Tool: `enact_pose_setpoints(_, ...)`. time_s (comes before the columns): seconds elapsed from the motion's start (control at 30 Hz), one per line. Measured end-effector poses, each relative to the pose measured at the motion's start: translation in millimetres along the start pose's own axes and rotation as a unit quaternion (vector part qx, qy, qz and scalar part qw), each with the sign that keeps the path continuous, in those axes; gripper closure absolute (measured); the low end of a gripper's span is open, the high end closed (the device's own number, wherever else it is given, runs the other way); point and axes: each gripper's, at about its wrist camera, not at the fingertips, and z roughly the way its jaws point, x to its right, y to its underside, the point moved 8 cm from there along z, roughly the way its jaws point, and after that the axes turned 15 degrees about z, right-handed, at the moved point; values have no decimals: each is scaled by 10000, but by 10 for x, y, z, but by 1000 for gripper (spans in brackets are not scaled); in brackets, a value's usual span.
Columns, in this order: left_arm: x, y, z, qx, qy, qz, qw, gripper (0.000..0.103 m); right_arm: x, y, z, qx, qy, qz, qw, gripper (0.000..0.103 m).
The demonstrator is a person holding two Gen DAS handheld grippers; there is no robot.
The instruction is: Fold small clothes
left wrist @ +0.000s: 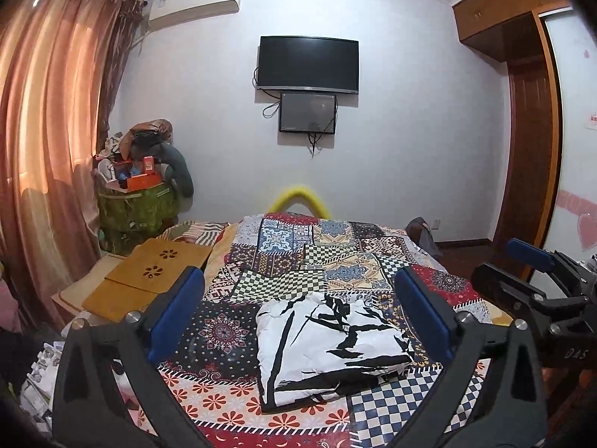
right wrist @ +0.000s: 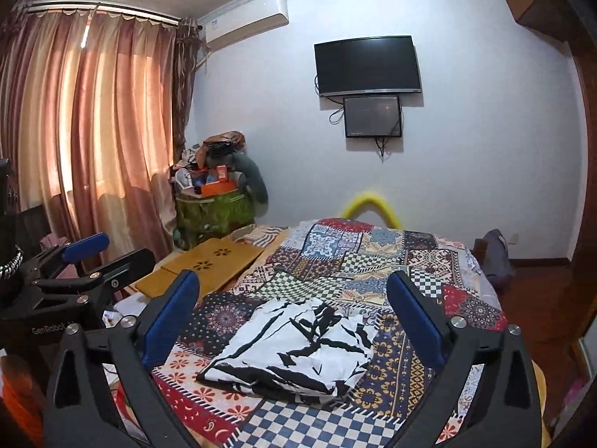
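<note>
Folded black-and-white garment (left wrist: 328,347) (right wrist: 294,347) lying flat on the patchwork bedspread (left wrist: 298,254) (right wrist: 373,257), near the close edge of the bed, touching no gripper

Left gripper (left wrist: 302,313) held above the near end of the bed, its 2 blue pads (left wrist: 179,310) spread wide apart, nothing between them but air, garment seen in the gap below. Same left gripper (right wrist: 86,257) showing at the left side of the right wrist view, only 1 blue pad plain to see there

Right gripper (right wrist: 294,313) also above the near end, blue pads (right wrist: 168,317) spread wide, pinching nothing, garment lying in the gap below. Right gripper (left wrist: 522,261) poking in at the right edge of the left wrist view, just beside the left one

On the far wall: black TV (left wrist: 309,65) (right wrist: 367,65), with a small screen (left wrist: 308,112) (right wrist: 372,116) just under it. Air conditioner (left wrist: 194,2) (right wrist: 246,20) high up on the left. Pink curtains (left wrist: 52,130) (right wrist: 93,130) on the left side. Green basket (left wrist: 136,205) (right wrist: 214,209) piled with stuff in the far left corner. Wooden lap desk (left wrist: 149,272) (right wrist: 201,265) left of the bed. Yellow curved thing (left wrist: 298,198) (right wrist: 371,205) behind the far end of the bed. Brown wardrobe (left wrist: 522,112) on the right
</note>
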Motion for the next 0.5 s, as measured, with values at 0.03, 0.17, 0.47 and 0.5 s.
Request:
enact_pose_setpoints(0.03,0,6,3,1,-5,-3,10000,0,-12,19,-8,-13,-1,-9,10000,3)
enact_pose_setpoints(0.17,-3,11,-9,17,31,-42,10000,0,-32,58,-17,-51,17,-45,10000,3)
enact_pose_setpoints(0.47,16,16,-19,31,37,-27,10000,0,-41,68,-27,-76,4,-41,10000,2)
enact_pose_setpoints(0.5,16,16,-20,32,41,-20,10000,0,-41,72,-22,-77,9,-43,10000,2)
